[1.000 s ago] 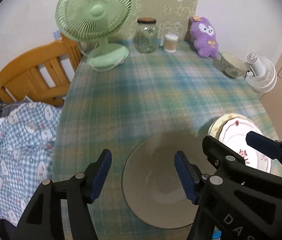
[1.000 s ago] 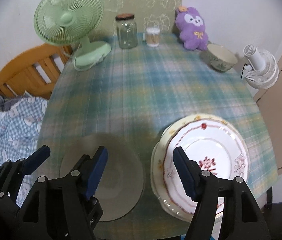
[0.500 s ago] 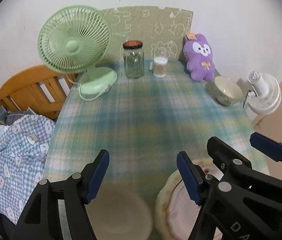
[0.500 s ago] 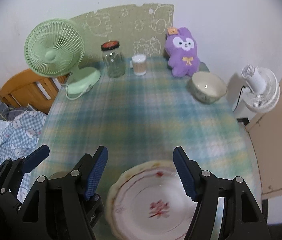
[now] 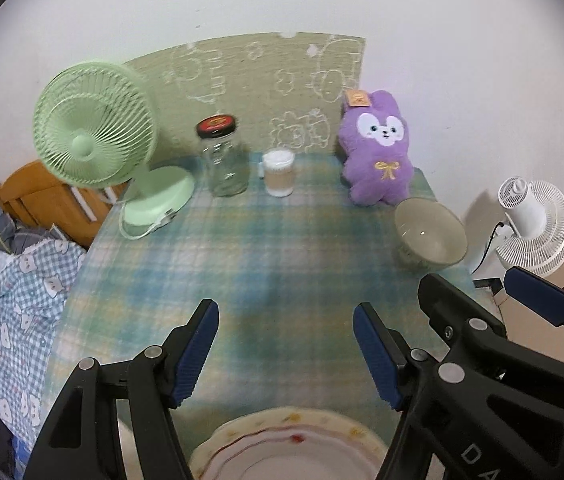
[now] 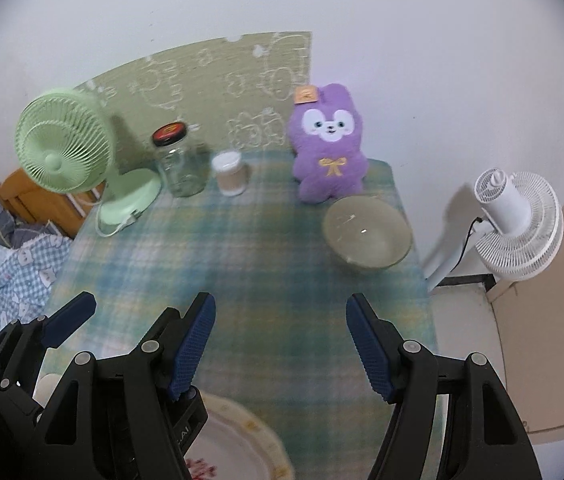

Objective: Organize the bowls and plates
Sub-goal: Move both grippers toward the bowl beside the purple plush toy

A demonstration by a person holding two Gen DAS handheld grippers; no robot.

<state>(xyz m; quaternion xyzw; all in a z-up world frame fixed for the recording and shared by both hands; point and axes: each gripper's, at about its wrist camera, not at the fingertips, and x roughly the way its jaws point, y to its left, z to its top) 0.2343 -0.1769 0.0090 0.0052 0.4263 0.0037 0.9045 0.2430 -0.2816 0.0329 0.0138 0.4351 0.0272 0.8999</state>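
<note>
Both my tools are spread and carry nothing: the left tool (image 5: 284,344) and the right tool (image 6: 279,342) hang side by side above the near part of the counter (image 5: 282,248), with only bare cloth between their pads. A stack of plates (image 5: 294,452) sits at the near edge of the counter, a smaller flowered plate on a larger one as far as I can see, so I judge that part done. A pale dish (image 6: 47,386) peeks out just beside the stack, mostly hidden by my tools. The bowl (image 6: 366,236) stands alone near the far right corner, in front of the purple plush toy (image 6: 328,148), well apart from the stack. Bringing that bowl over looks like what is left.
</note>
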